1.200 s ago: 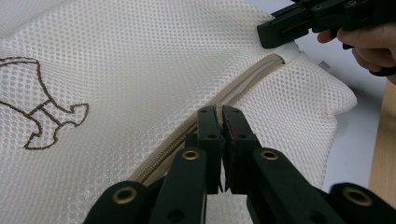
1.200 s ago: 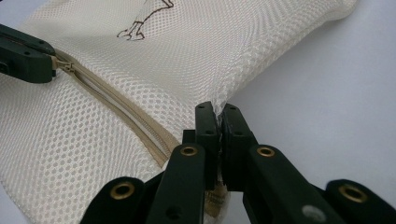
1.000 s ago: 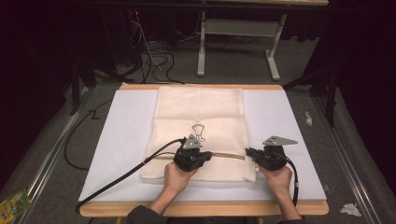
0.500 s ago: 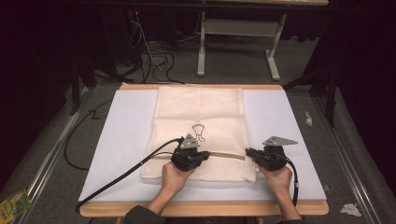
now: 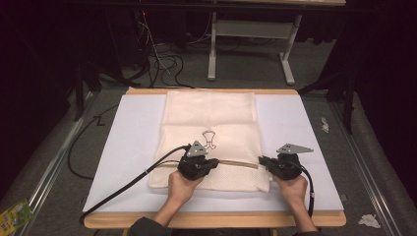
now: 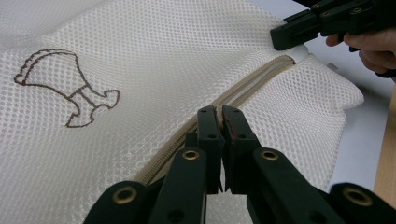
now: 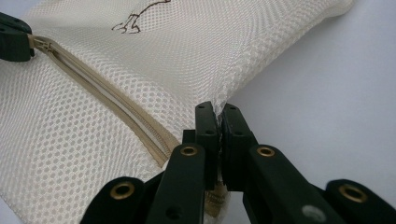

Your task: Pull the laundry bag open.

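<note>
Mesh laundry bag (image 5: 211, 128) is lying flat on the white mat (image 5: 123, 147), zipper (image 5: 238, 164) running crosswise between grippers. Left gripper (image 6: 218, 122) is pinching the zipper pull; right gripper (image 7: 218, 119) is clamping the bag's edge at the zipper's end.

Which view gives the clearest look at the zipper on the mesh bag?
The right gripper view: the zipper runs close and sharp across the mesh bag, its tape and teeth plain. The left gripper view shows it partly behind the jaws. In the high view it is a thin tan line.
</note>
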